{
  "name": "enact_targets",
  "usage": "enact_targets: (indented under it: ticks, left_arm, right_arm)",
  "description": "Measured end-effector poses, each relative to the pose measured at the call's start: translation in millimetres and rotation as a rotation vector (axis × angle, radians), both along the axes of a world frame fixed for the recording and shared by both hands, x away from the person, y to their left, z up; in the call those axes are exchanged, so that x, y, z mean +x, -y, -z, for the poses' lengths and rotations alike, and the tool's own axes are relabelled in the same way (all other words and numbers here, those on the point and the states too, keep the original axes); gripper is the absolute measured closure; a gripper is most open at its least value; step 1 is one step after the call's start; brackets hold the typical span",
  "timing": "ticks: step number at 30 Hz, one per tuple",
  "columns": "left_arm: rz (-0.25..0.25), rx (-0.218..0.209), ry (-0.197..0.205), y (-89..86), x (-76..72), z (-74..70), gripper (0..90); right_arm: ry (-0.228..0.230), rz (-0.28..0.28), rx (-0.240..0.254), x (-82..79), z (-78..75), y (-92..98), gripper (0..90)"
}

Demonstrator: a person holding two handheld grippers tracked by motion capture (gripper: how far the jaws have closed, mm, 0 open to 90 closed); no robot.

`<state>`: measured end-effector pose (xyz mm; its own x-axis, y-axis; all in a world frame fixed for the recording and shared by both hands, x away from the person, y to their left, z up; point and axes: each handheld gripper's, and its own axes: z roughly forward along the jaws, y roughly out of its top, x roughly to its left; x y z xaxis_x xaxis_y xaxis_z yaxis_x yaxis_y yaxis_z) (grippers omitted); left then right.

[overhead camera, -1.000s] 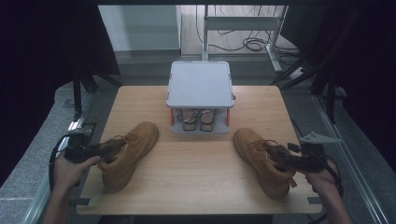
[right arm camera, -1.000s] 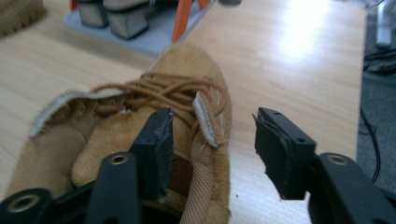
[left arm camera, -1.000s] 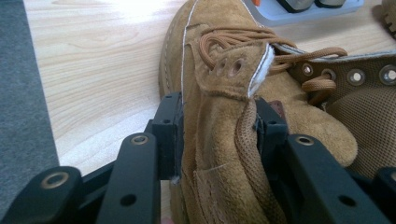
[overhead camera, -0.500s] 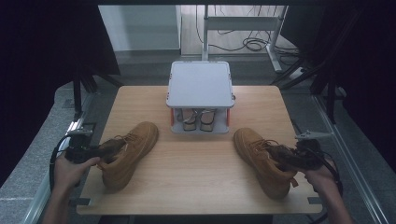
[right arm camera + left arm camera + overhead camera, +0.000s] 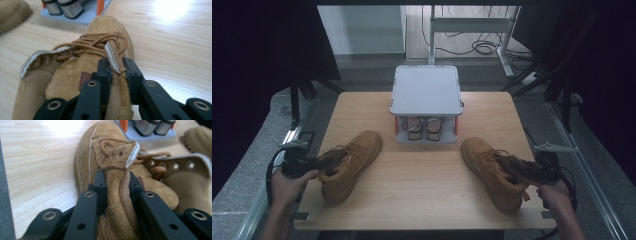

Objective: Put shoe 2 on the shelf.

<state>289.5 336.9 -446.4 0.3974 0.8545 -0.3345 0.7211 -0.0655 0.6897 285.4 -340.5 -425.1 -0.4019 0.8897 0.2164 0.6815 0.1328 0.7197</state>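
The left gripper (image 5: 116, 182) is clamping the collar flap of the left boot (image 5: 349, 162), a lace caught between its jaws, which have just been closing. The right gripper (image 5: 117, 66) is pinching the collar edge of the right boot (image 5: 492, 170), its jaws having just been closing too. Both boots are lying in front of the grey shoe rack (image 5: 427, 92), one on each side, on the wooden table (image 5: 422, 185). Under the rack's top, a pair of shoes (image 5: 424, 127) is staying half hidden. Each boot's heel is being cut off in its gripper view. Beyond the rack, cables (image 5: 477, 47) are trailing over a dim floor.
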Motion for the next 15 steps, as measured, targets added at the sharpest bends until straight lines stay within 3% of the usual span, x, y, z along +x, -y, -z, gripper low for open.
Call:
enact_targets:
  ticks: [2,5,15]
  left_arm:
    - [-0.008,-0.034,0.011,-1.9,-0.7,0.7,76.5]
    - [-0.01,-0.074,0.031,-3.6,-3.0,-0.4,76.6]
    - [0.012,-0.159,0.092,-5.6,-17.9,-9.7,75.9]
  right_arm:
    - [0.003,-0.001,0.053,-1.0,1.6,0.9,77.6]
    - [0.031,-0.012,0.093,-3.5,1.8,-1.4,77.9]
    - [0.107,-0.015,0.134,-13.9,-2.2,-9.4,78.2]
